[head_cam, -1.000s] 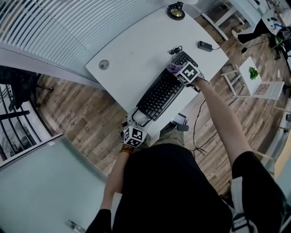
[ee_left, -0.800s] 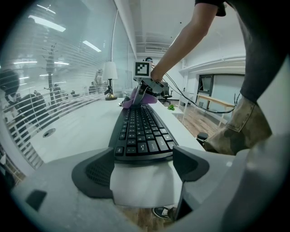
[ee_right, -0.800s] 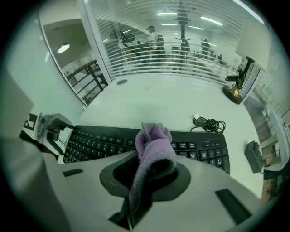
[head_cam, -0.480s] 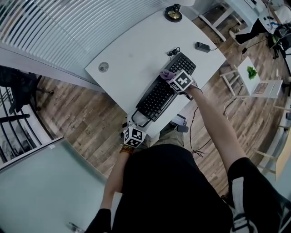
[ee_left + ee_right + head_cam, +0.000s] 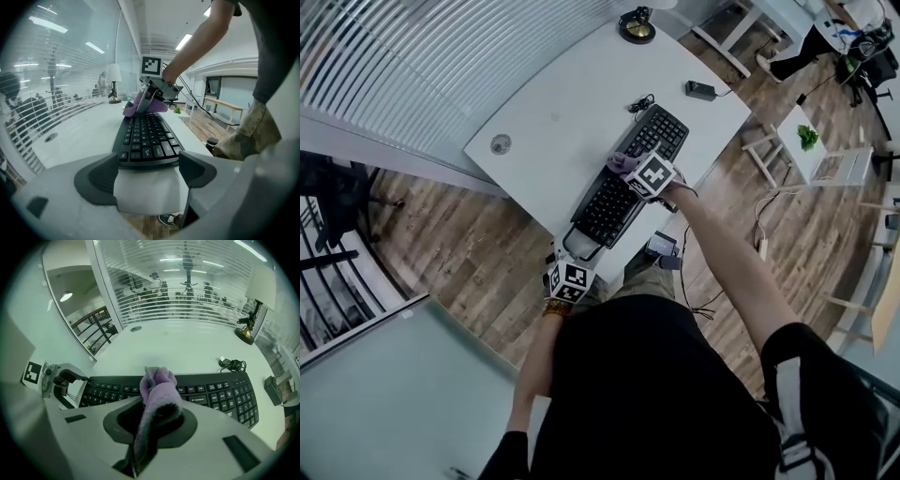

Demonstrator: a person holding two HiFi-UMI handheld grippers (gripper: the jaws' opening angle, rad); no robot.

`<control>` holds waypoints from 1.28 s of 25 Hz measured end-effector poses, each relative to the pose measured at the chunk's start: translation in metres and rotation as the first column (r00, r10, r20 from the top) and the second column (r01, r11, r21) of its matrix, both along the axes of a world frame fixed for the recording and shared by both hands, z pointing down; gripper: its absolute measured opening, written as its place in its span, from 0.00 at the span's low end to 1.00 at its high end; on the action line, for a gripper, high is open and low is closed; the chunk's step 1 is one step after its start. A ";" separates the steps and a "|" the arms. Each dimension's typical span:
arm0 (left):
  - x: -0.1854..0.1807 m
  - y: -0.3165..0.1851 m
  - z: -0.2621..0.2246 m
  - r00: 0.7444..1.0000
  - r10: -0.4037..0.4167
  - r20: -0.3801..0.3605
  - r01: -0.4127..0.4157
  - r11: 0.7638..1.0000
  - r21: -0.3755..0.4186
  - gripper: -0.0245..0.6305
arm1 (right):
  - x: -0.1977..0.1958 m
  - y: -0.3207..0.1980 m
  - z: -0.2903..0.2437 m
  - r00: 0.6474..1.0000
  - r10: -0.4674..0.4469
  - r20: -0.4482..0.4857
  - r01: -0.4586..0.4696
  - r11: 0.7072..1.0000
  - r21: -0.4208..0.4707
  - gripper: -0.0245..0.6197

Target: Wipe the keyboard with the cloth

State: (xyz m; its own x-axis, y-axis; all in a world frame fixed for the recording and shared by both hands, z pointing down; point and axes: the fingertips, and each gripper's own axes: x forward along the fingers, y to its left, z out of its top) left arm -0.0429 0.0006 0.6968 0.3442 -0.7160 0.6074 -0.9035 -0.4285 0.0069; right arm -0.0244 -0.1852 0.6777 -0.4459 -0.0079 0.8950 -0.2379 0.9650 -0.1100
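The purple cloth (image 5: 158,394) is being gripped in the right gripper (image 5: 154,427), whose jaws are closed on it, and its bunched tip is being pressed on the black keyboard (image 5: 602,208) near mid-length. The left gripper (image 5: 149,174) is being held with its jaws wide apart, flanking the keyboard's near end at the edge of the white desk (image 5: 553,103); contact cannot be confirmed. The stroke is judged best when light, even pressure is being applied along the key rows while that end is being steadied. The curved keyboard is lying diagonally near the desk edge, with its cable (image 5: 232,365) coiled beyond the far end
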 end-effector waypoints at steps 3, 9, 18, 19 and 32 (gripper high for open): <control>0.000 -0.001 0.000 1.000 0.001 0.000 -0.001 1.000 -0.001 0.65 | -0.003 0.010 0.000 1.000 -0.013 -0.001 0.013 1.000 -0.008 0.12; 0.000 -0.001 0.002 1.000 0.000 0.001 0.000 1.000 -0.002 0.65 | -0.010 0.035 0.002 0.999 -0.038 0.009 0.038 0.999 -0.020 0.12; 0.001 0.000 0.004 1.000 0.000 0.003 0.000 1.000 -0.006 0.65 | -0.023 0.079 0.003 0.997 -0.071 0.042 0.074 0.996 -0.056 0.12; 0.001 0.000 0.003 1.000 0.001 0.002 -0.001 1.000 -0.004 0.65 | -0.025 0.084 0.003 0.996 -0.075 0.044 0.077 0.995 -0.062 0.12; -0.001 0.000 0.002 1.000 0.002 -0.004 -0.002 1.000 0.005 0.65 | -0.041 0.141 -0.001 0.986 -0.160 0.057 0.165 0.982 -0.095 0.12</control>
State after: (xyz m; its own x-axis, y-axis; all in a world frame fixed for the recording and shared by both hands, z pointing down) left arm -0.0435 0.0002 0.6987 0.3478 -0.7186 0.6022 -0.9027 -0.4302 0.0079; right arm -0.0657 -0.0444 0.6769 -0.4772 0.1557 0.8649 -0.0711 0.9741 -0.2145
